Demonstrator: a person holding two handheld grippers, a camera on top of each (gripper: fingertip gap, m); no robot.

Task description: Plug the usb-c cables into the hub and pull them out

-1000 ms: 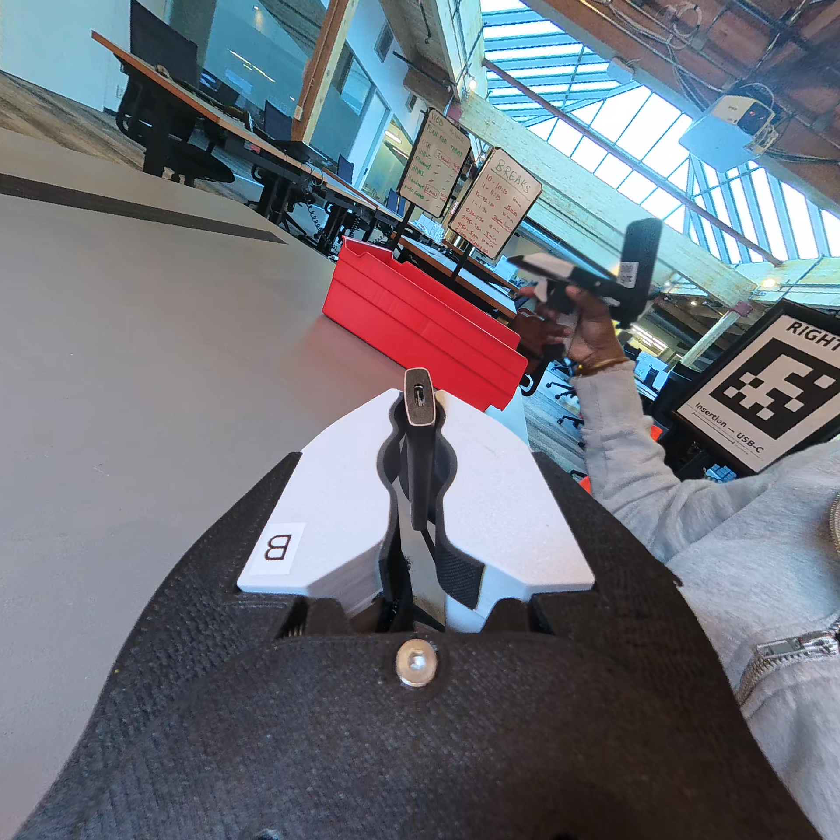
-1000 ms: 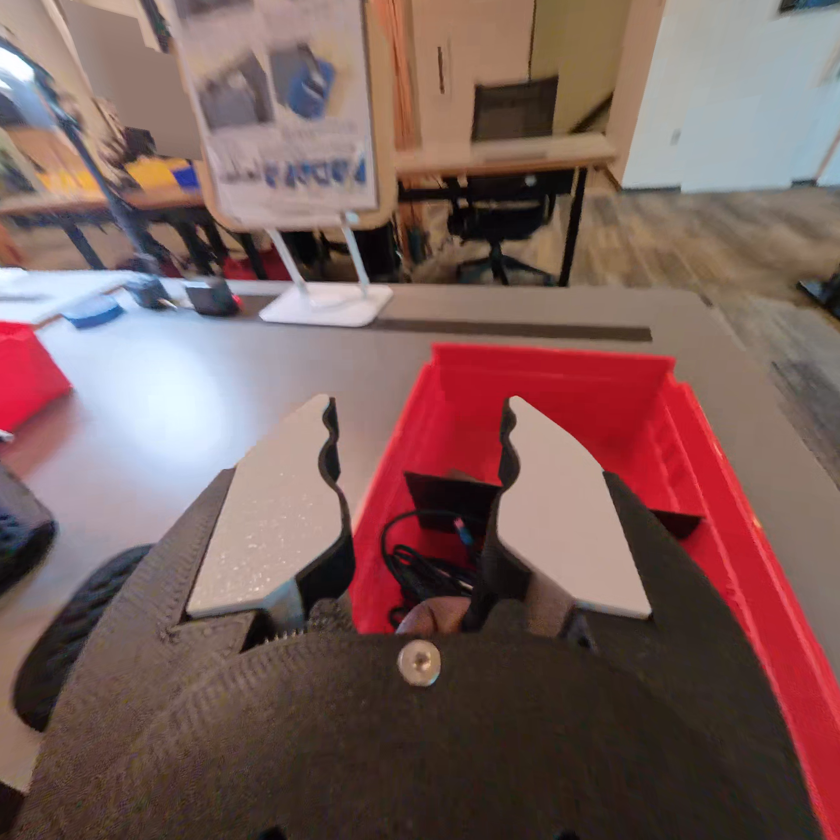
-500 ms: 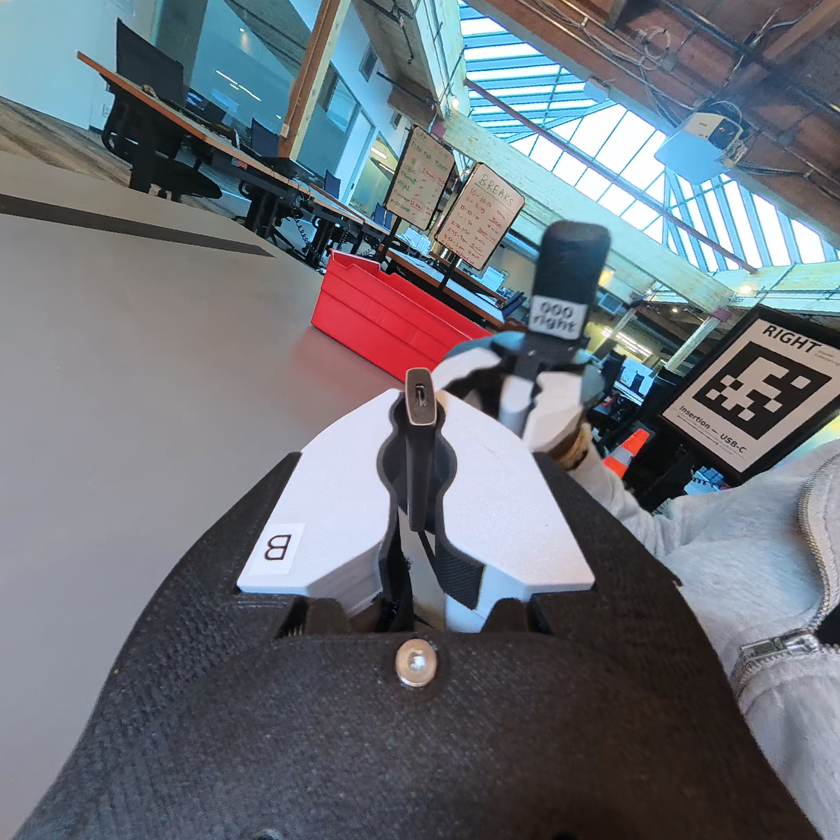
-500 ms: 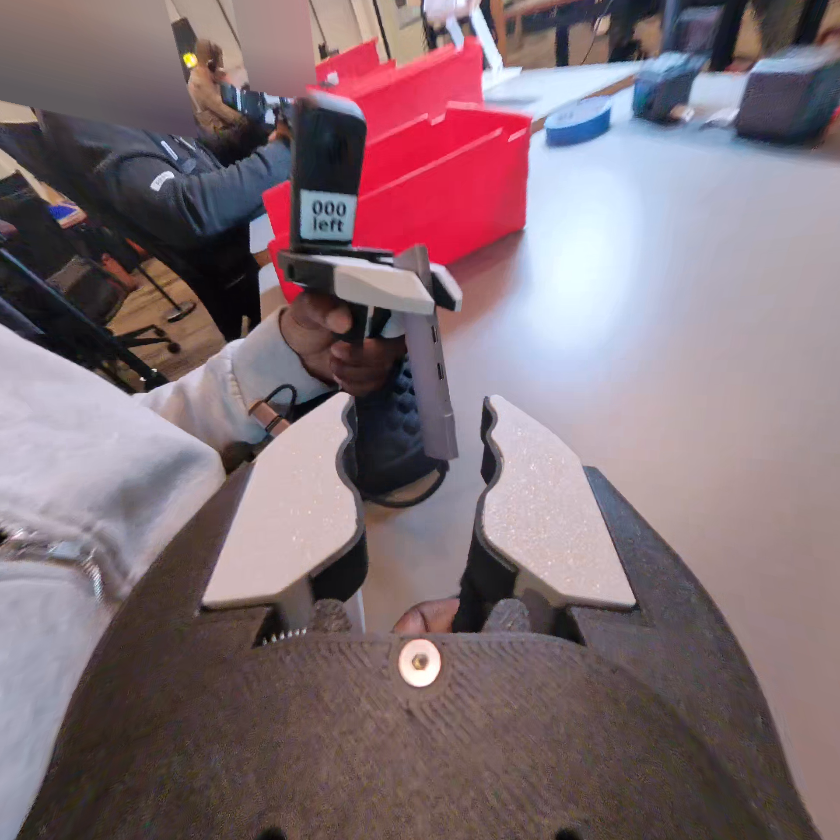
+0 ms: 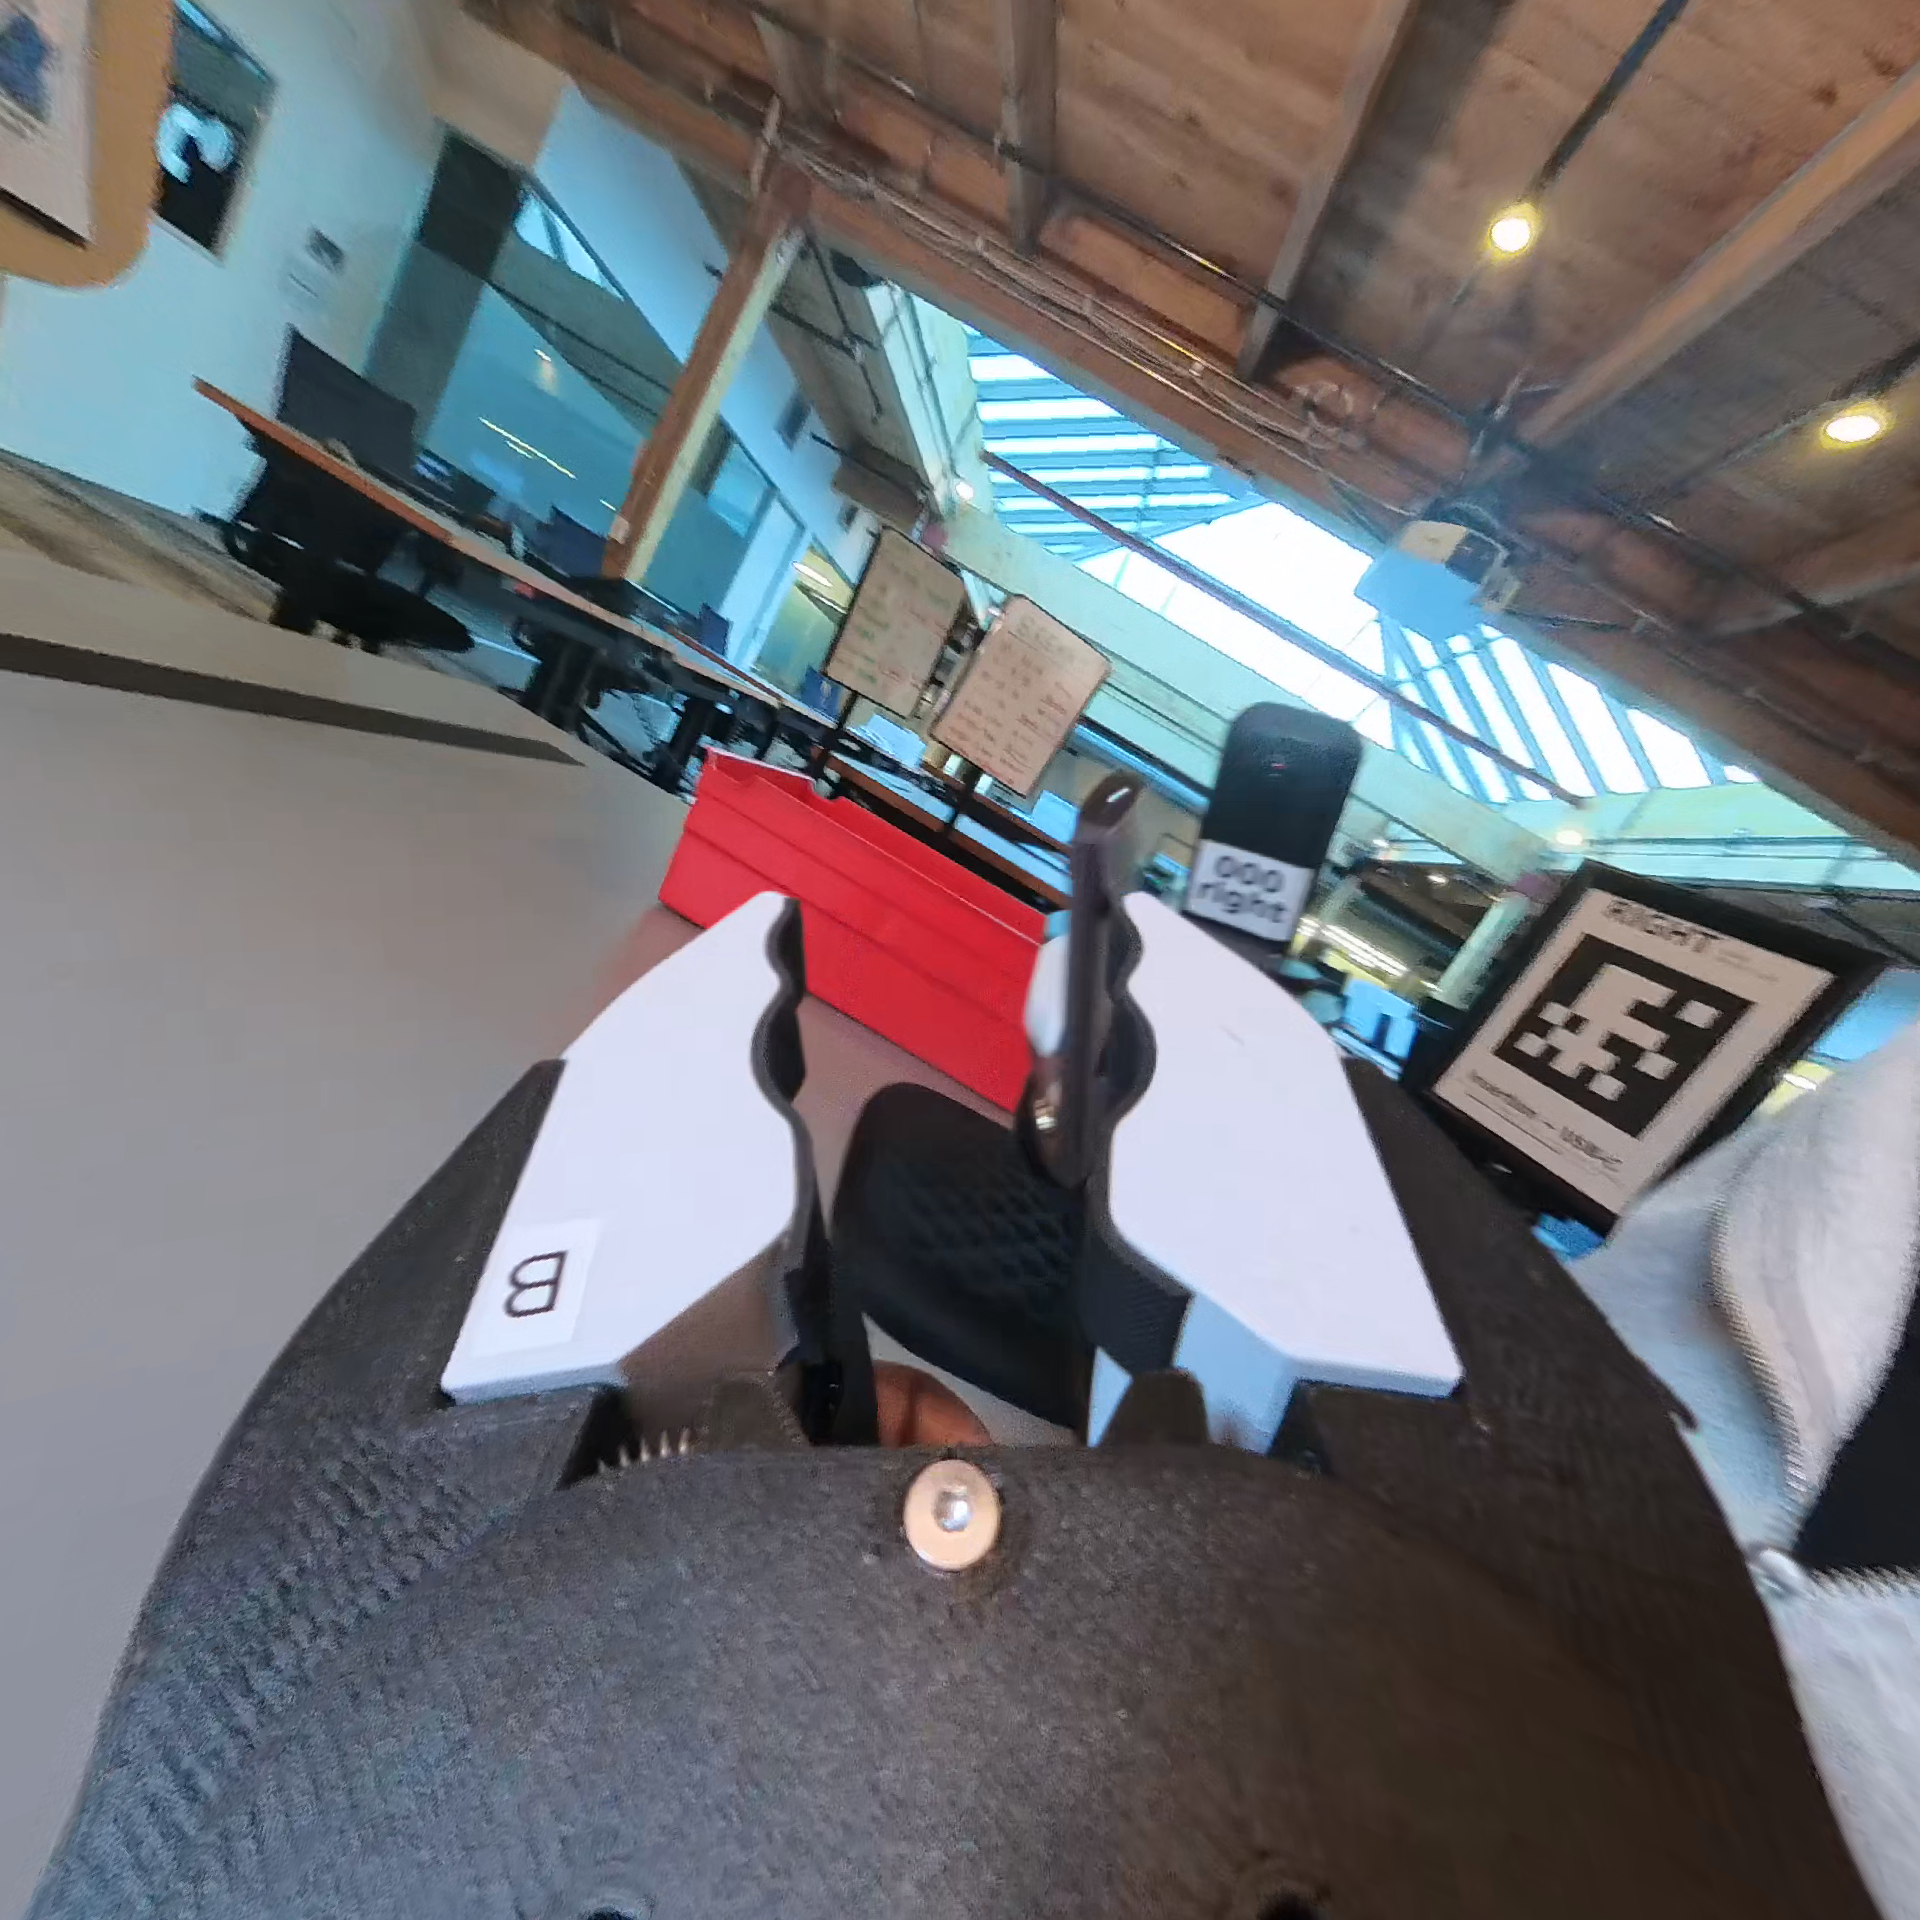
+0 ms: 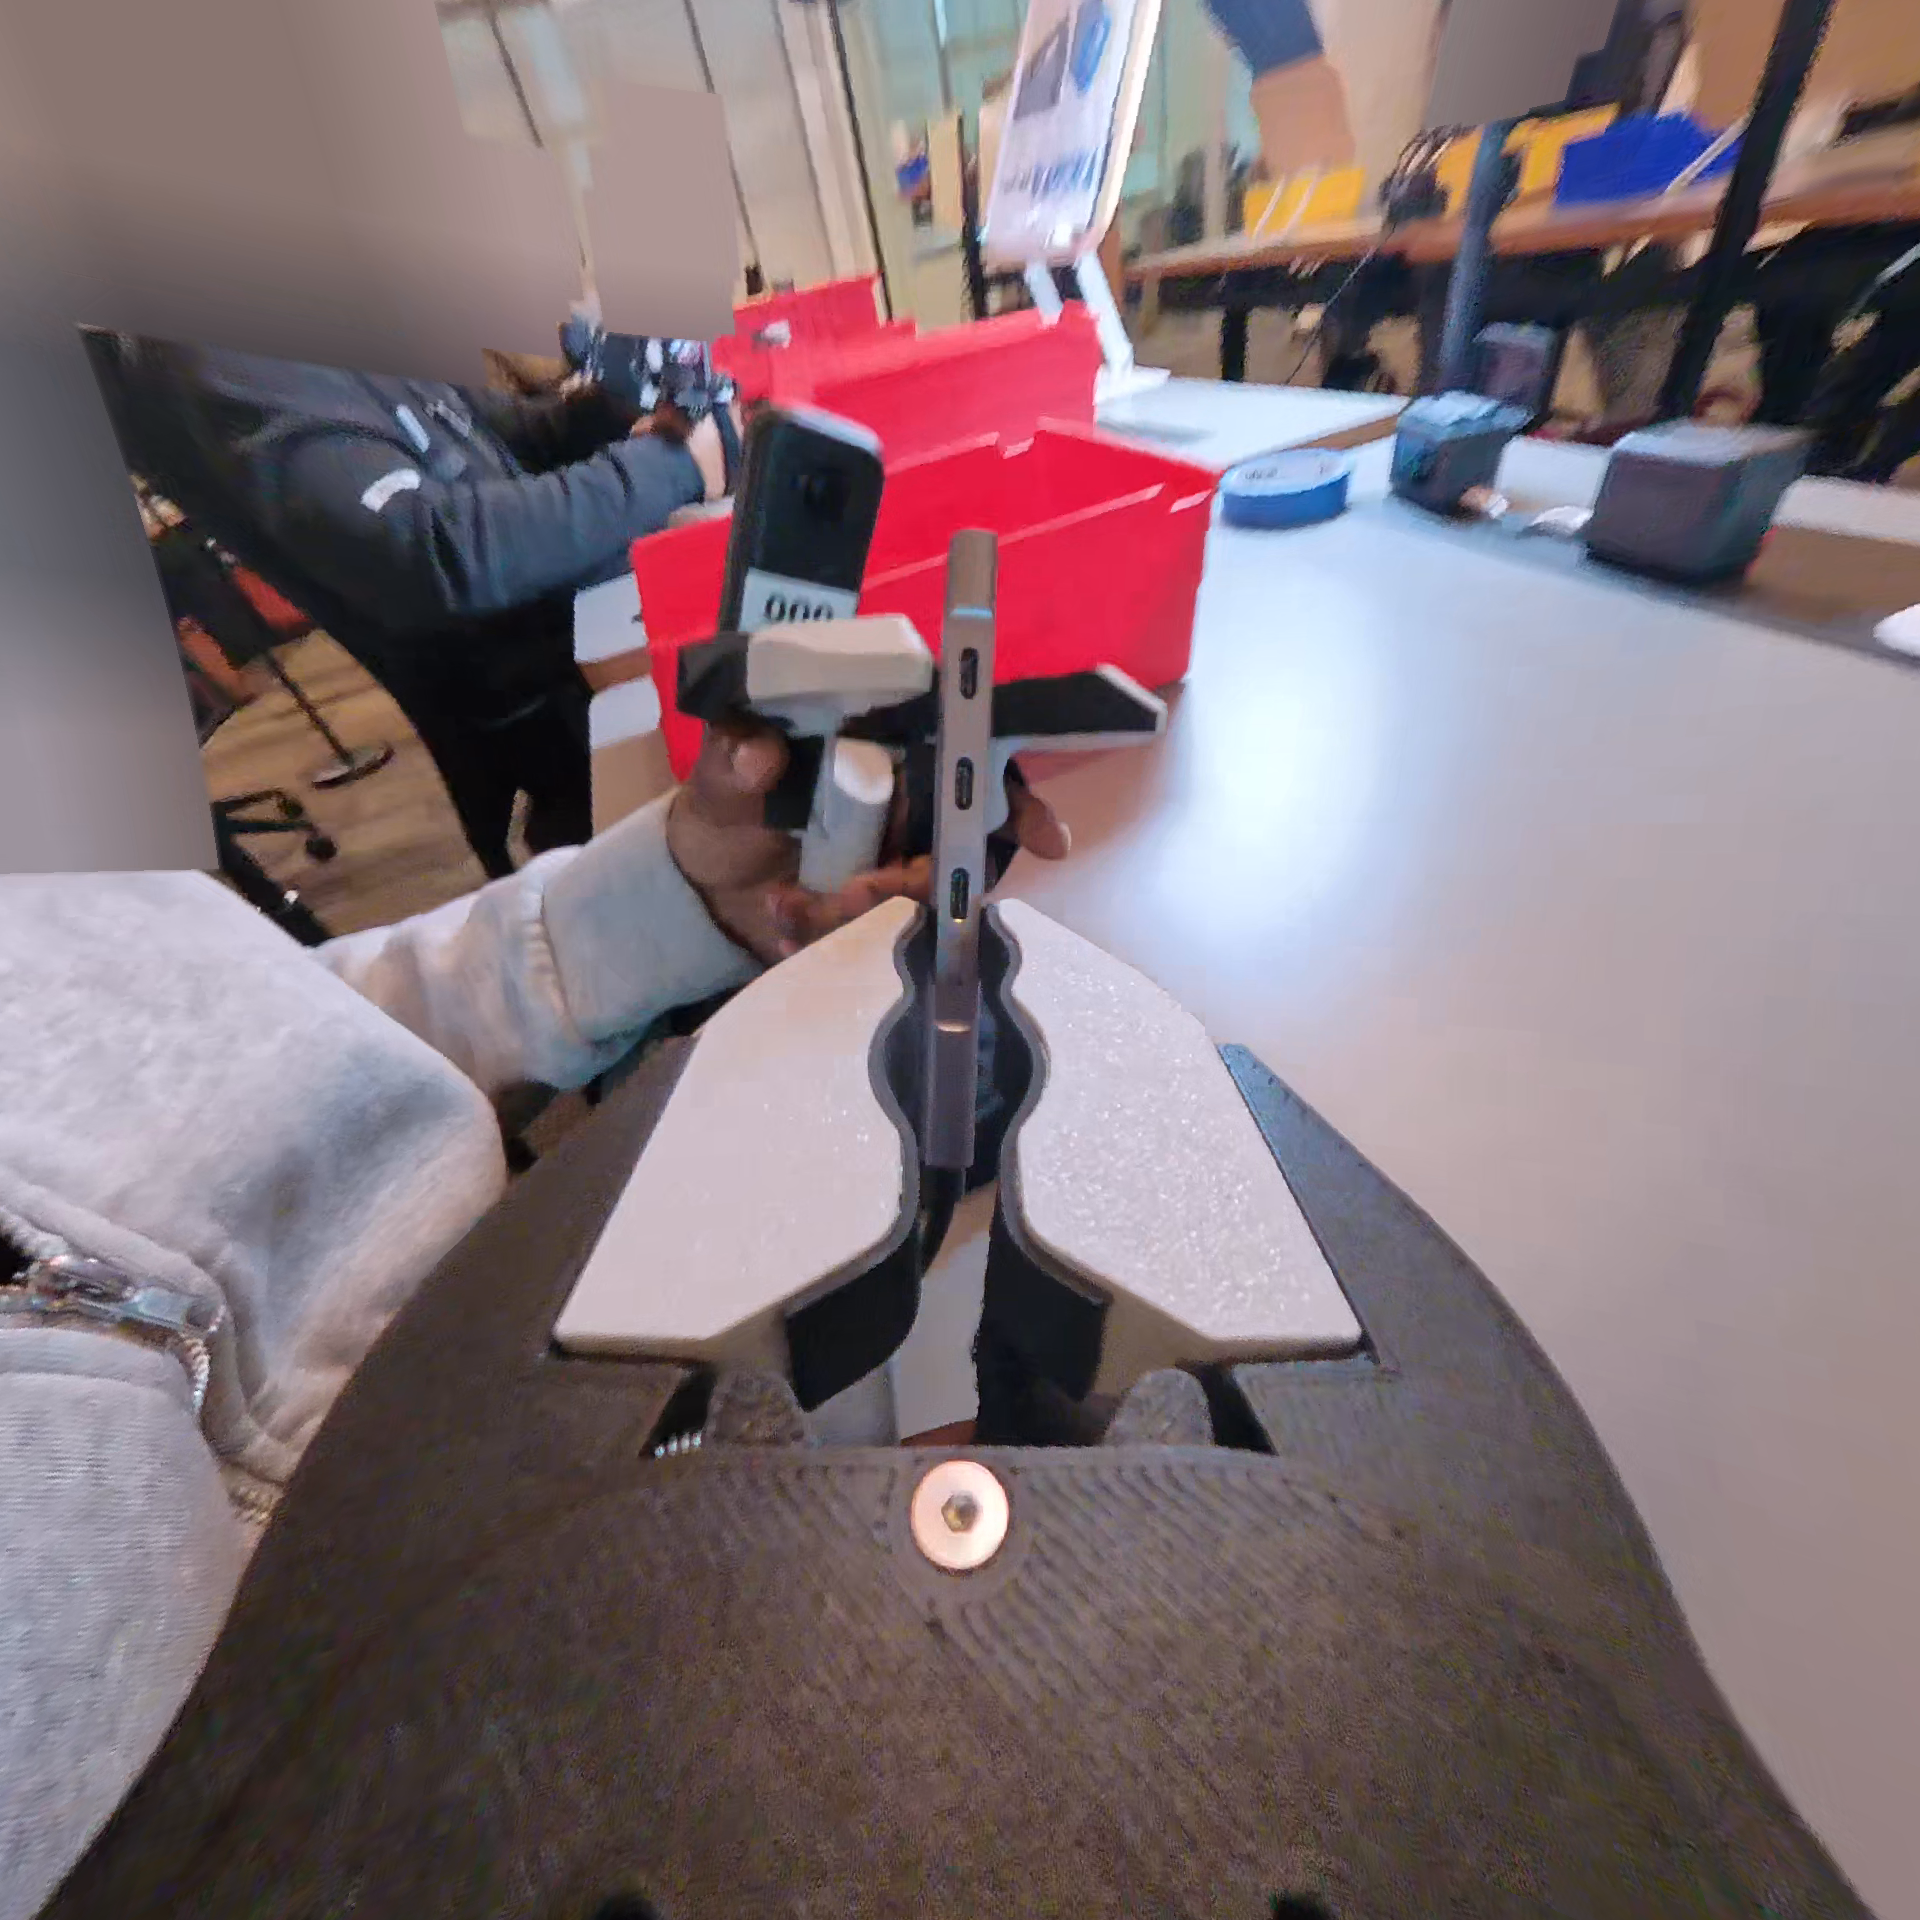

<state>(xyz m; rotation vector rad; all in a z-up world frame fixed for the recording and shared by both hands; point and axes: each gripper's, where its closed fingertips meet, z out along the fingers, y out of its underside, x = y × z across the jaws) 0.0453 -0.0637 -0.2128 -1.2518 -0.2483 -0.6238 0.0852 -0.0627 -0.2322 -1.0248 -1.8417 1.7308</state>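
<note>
Clamping the hub (image 6: 961, 862) edge-on, your right claw (image 6: 958, 1023) pinches its lower end, long axis running straight ahead past the tips, three ports facing you. Left claw (image 5: 961, 940) spread wide, released; hub leans by its right finger. No cable in either view. Left claw sits just behind the hub, red bin (image 6: 1049, 551) farther ahead on the counter (image 6: 1507, 883), nothing blocking

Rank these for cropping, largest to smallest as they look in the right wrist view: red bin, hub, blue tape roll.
1. red bin
2. hub, much nearer the camera
3. blue tape roll
</note>
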